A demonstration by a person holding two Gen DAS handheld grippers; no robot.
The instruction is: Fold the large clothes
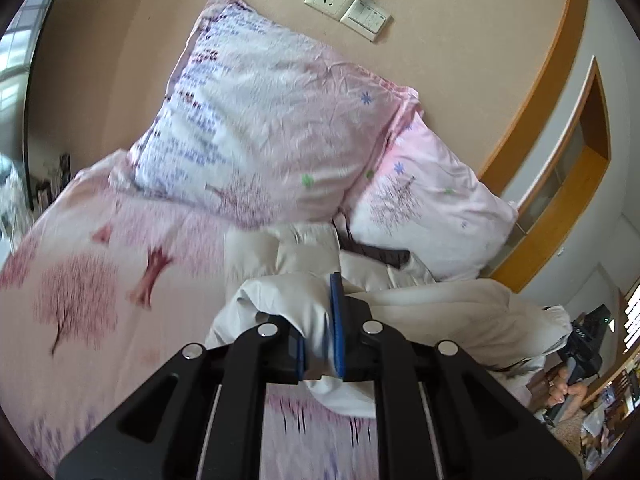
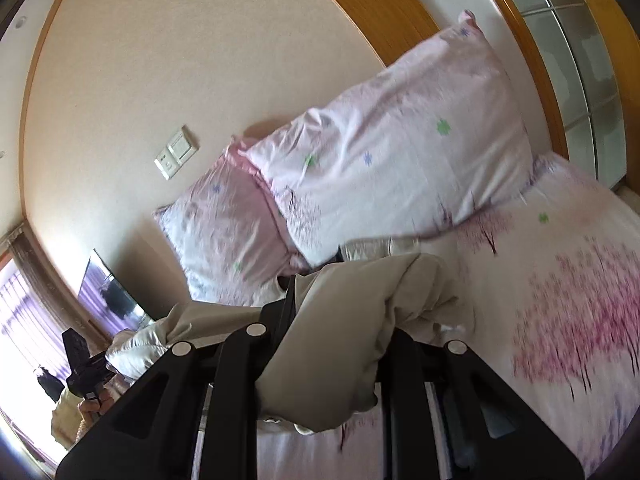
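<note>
Nearest the left wrist camera, the left gripper (image 1: 320, 344) was clamped on a thick fold of a cream padded garment (image 1: 420, 304), the cloth squeezed between its blue-lined fingers (image 1: 336, 320) and bulging out above and below them. In the right wrist view, the right gripper (image 2: 332, 344) held another bunch of the same garment (image 2: 352, 320); the fabric draped over and hid the finger pads, so the exact gap could not be told, though the cloth was plainly gripped and hanging from it.

The garment hung bunched between the two tools, just above a pink bedspread (image 1: 100, 272) printed with blossom trees. Part of it, with a dark lining showing (image 1: 376, 254), lay against the foot of the pillows.

Beyond it, two pink-and-white pillows (image 1: 272, 128) leaned against a beige headboard wall (image 1: 460, 72), one overlapping the other. On that wall sat a socket and switch plate (image 1: 348, 8). A wooden frame (image 1: 552, 80) edged the wall at the far right of the left wrist view.
</note>
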